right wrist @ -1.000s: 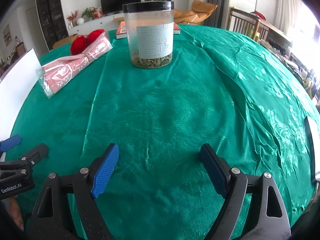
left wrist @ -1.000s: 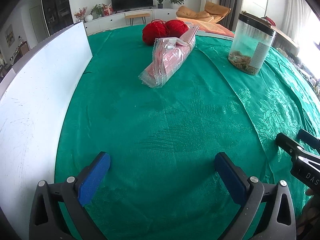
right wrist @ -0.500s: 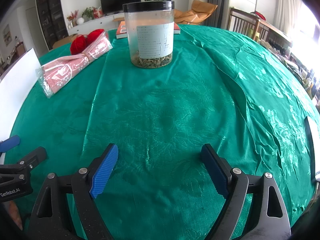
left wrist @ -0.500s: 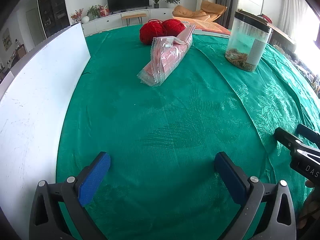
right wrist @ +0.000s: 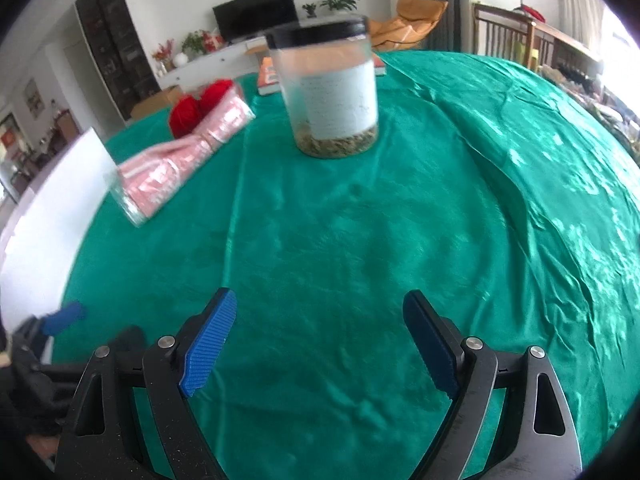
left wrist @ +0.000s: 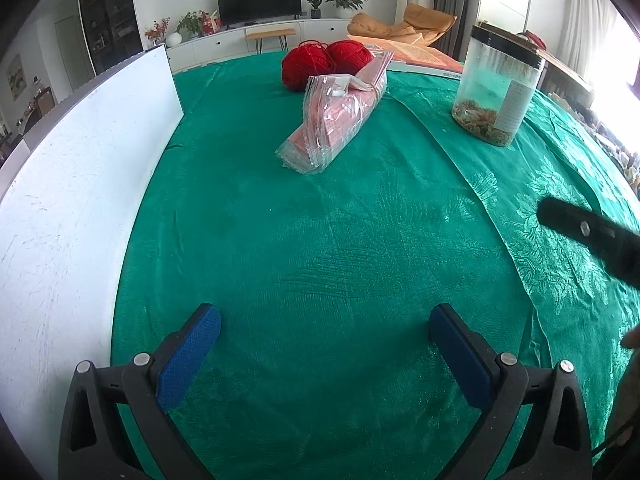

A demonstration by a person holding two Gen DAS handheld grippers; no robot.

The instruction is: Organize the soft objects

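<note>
Approach step, nothing picked yet. Left gripper (left wrist: 325, 344) & right gripper (right wrist: 319, 336) both spread wide, empty, over green cloth (left wrist: 320, 240). Pink packet (left wrist: 340, 116) far ahead, touching red yarn (left wrist: 326, 60); jar (right wrist: 328, 88) beside. Next, prob: reach fwd to packet, close across narrow width.

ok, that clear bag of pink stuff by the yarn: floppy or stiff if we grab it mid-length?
Probably floppy: the pink packet looks like thin crinkled film around flat pink sheets, so the ends may sag. The glossy plastic could be slippery. Likely light for its size, so it probably slides on the green cloth if pushed.
</note>
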